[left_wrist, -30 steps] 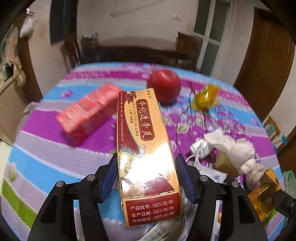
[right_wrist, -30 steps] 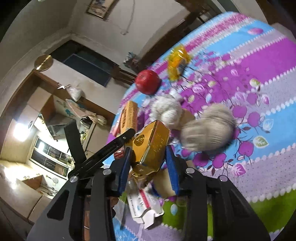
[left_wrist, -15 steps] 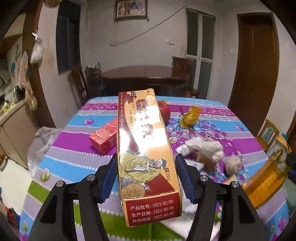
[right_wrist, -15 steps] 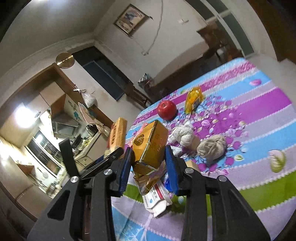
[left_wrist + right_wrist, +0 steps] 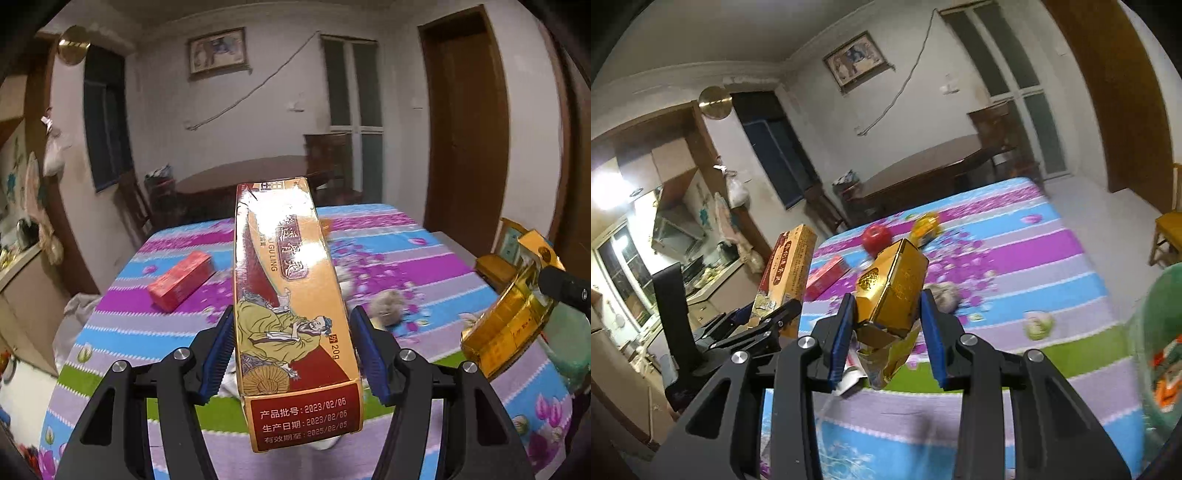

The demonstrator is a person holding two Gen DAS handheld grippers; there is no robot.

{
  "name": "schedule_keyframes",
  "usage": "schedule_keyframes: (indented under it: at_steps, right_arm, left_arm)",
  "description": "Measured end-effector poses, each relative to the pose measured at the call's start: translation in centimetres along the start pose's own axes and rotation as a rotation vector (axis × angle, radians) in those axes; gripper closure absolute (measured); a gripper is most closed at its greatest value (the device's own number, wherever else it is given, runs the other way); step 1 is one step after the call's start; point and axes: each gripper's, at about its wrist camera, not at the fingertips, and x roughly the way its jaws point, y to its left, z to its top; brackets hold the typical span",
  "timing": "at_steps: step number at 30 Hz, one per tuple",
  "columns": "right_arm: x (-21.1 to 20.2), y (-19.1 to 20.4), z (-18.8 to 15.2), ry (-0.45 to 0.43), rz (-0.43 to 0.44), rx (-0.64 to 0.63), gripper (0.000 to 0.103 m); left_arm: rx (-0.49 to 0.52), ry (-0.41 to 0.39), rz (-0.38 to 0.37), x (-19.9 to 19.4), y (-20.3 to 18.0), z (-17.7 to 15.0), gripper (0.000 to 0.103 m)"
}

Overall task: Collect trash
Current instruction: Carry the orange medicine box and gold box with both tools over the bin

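Lived-in home dining room, floral striped tablecloth [image 5: 424, 258], dark wooden dining table [image 5: 236, 177], framed picture [image 5: 217, 51], wooden door [image 5: 465, 129], kitchen cabinets [image 5: 665, 162] alongside

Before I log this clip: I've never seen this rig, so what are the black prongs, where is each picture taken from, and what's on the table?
No robot here: a person carries two hand-held grippers, each with a fisheye camera looking along its black fingers with blue pads.

The left camera shows the left gripper shut on a long orange medicine box. The right camera shows the right gripper shut on a gold box with torn flaps.

Both are lifted above a table with a striped flowered tablecloth. On it lie a red box, a red apple, a yellow wrapper and a crumpled paper ball. A blurred green object sits at the right.
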Motion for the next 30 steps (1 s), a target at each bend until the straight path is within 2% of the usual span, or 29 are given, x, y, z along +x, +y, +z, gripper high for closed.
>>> schedule_keyframes:
  at_steps: [14,21,30]
  right_arm:
    - [-7.9,-5.2,1.8,-0.146,-0.184,-0.002,0.068]
    - [-10.4,-7.4,2.0,-0.182,-0.258,0.001,0.068]
    - [-13.9,-11.4,2.4,-0.199,-0.4,0.012,0.068]
  left_arm:
    - [0.13,-0.065,-0.152,-1.3,-11.7,2.7,0.04]
    - [0.193,-0.073,-0.214,-1.0,-16.9,3.7,0.04]
    - [0.288,-0.057,-0.312,0.1,-24.4,3.9,0.04]
